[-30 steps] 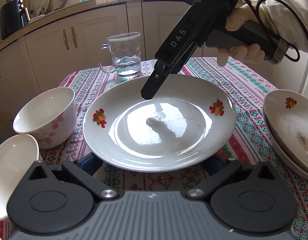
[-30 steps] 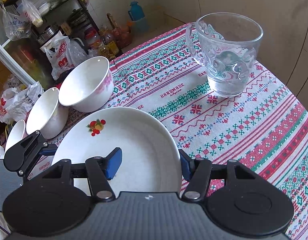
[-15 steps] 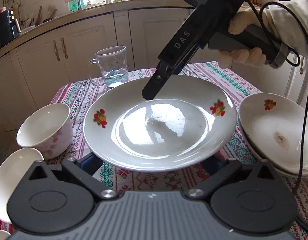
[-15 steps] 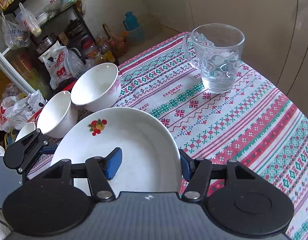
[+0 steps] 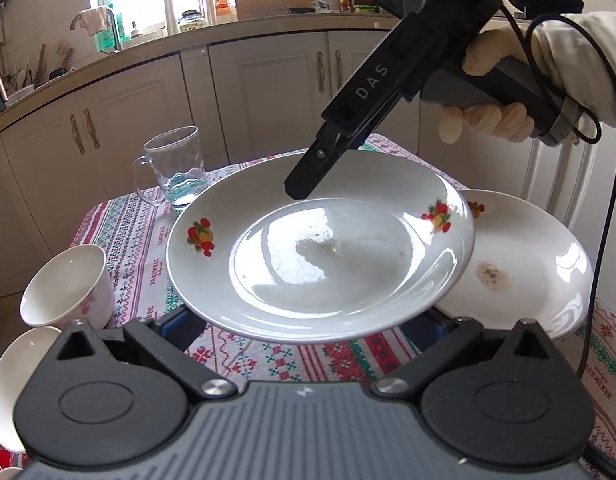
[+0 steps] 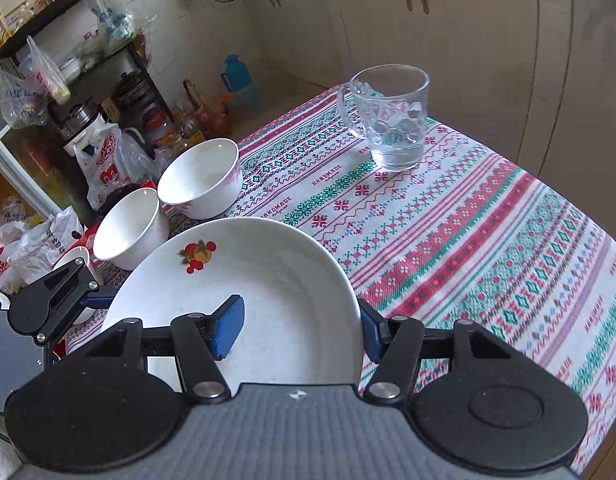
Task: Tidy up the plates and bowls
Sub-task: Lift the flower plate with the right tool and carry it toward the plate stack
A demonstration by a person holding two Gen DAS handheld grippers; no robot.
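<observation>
A white plate with fruit decals (image 5: 319, 264) hangs above the patterned tablecloth, carried by both grippers. My left gripper (image 5: 306, 324) has its fingers spread wide under the plate's near rim, with the blue pads against its sides. My right gripper (image 5: 304, 190) comes down from the upper right and pinches the far rim. In the right wrist view one pad lies on the plate (image 6: 268, 280) and the other sits outside its rim, so the right gripper (image 6: 300, 328) is shut on it. A second plate (image 5: 519, 264) with a brown stain lies to the right, partly under the carried plate.
Two white bowls (image 6: 200, 176) (image 6: 128, 228) stand at the table's left edge, and a third rim shows lower left (image 5: 16, 364). A glass mug (image 5: 174, 168) with a little water stands at the far side. Kitchen cabinets lie behind; a cluttered shelf and bags stand beyond the bowls.
The plate has risen with both grippers and moved right; its edge now overlaps the stained plate. The bowls and mug have dropped back to the left.
</observation>
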